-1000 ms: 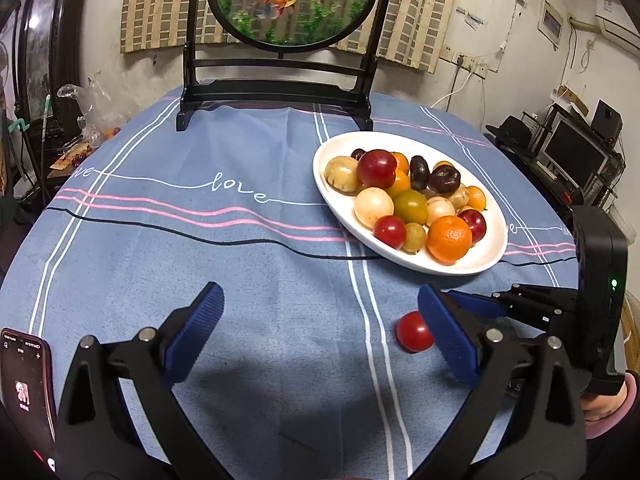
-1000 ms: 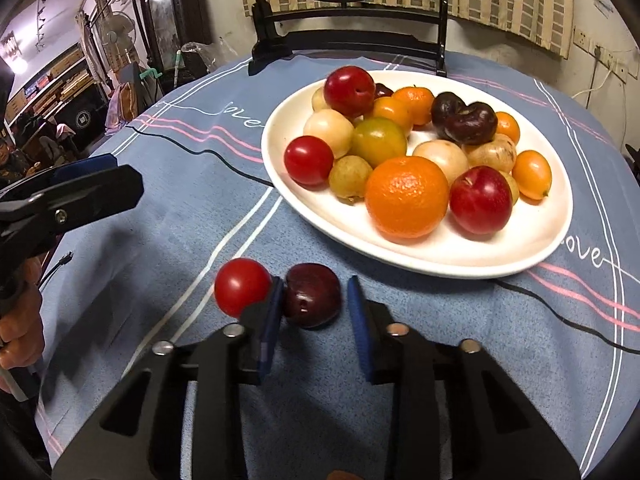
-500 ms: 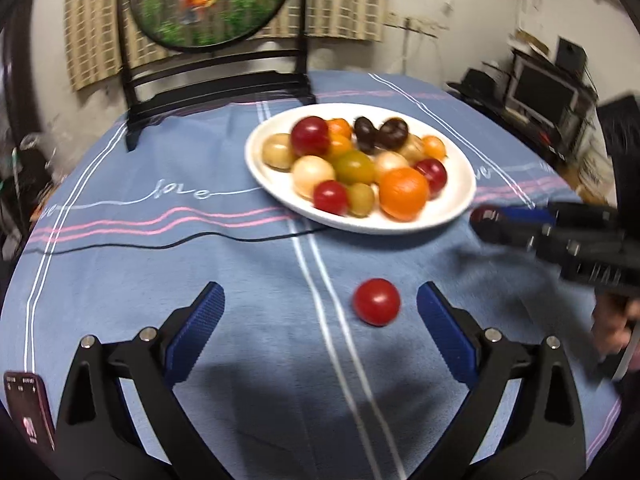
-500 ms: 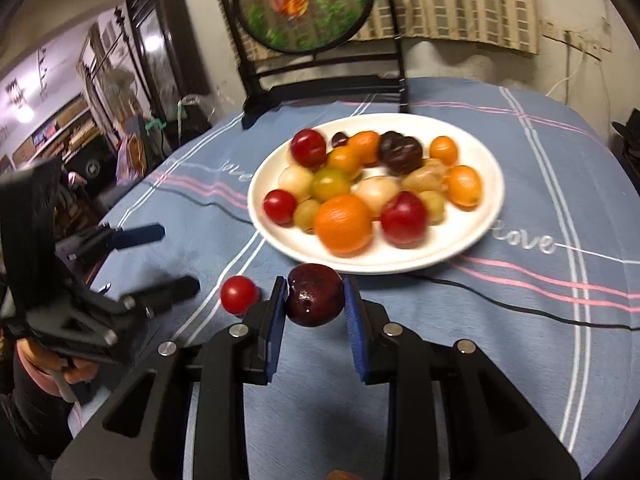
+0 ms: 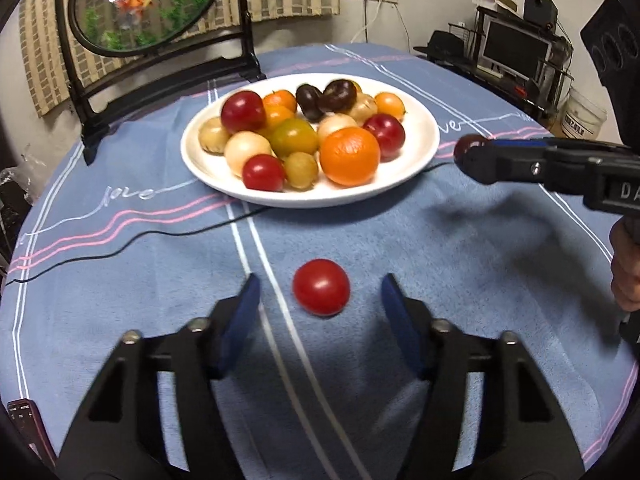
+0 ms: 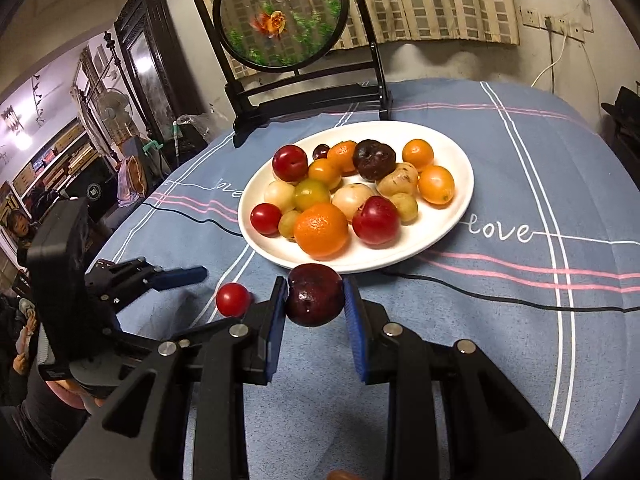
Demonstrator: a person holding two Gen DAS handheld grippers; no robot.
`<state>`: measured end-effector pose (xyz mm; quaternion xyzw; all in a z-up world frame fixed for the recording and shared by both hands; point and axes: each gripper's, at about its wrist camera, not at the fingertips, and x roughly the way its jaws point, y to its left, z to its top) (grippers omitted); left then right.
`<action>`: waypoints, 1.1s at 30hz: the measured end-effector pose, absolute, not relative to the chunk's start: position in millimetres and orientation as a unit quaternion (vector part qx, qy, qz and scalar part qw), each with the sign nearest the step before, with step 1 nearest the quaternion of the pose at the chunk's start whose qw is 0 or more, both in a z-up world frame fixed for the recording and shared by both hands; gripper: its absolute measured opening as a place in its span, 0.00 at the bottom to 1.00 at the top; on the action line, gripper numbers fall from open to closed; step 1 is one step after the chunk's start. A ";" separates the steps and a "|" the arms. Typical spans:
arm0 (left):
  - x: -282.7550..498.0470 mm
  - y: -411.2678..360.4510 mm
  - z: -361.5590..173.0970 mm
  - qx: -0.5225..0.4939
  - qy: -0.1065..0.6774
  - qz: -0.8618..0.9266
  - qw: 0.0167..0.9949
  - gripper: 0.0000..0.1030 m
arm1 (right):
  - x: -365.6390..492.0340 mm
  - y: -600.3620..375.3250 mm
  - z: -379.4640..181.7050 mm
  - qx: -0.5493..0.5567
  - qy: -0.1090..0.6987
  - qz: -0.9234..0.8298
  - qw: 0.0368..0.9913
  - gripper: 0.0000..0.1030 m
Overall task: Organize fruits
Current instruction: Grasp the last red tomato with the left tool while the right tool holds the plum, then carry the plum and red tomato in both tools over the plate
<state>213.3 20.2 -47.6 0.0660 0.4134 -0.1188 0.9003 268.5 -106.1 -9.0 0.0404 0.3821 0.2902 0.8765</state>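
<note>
The right gripper (image 6: 315, 300) is clamped on a dark red plum (image 6: 315, 295), both blue pads pressing its sides, and holds it above the blue tablecloth (image 6: 500, 340) just in front of the near rim of the white plate (image 6: 460, 200). In the left wrist view the same gripper (image 5: 466, 156) reaches in from the right at the plate's right edge, with the plum's dark tip (image 5: 466, 145) showing at its end and a hand (image 5: 626, 268) behind it at the frame edge.

The left gripper (image 5: 320, 300) points down at the desk with its jaws partly apart; they have just been closing. A red cherry tomato (image 5: 321, 287) lies on the cloth between the two blue pads, with a gap on each side, so neither pad touches it. From the right wrist view this tomato (image 6: 233, 299) sits just left of the held plum, near the left gripper's blue fingers (image 6: 180, 276).

The plate stands in the middle of the desk, heaped with fruit: a large orange (image 6: 321, 230), two red plums (image 6: 376, 220), a red cherry tomato (image 6: 266, 219), several small orange tomatoes (image 6: 436, 184), a green one (image 6: 312, 194), pale yellow fruits (image 6: 353, 199) and a dark wrinkled fruit (image 6: 375, 159). Behind the plate stands a round goldfish screen (image 6: 280, 12) in a black frame. A phone (image 5: 24, 424) lies at the left edge of the desk.
</note>
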 end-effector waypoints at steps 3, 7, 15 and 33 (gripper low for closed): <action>217.1 17.8 -53.4 0.066 0.427 -0.119 0.894 0.40 | 269.1 -106.4 -9.0 0.040 0.382 0.288 0.877 0.28; 219.2 15.6 -57.5 0.068 0.433 -0.115 0.891 0.40 | 268.4 -106.4 -8.1 0.040 0.380 0.290 0.878 0.28; 224.2 13.1 -59.0 0.063 0.433 -0.112 0.892 0.38 | 268.4 -107.1 -7.2 0.039 0.378 0.288 0.879 0.28; 216.5 16.6 -48.5 0.043 0.415 -0.116 0.902 0.30 | 269.3 -109.1 -8.0 0.042 0.380 0.282 0.880 0.28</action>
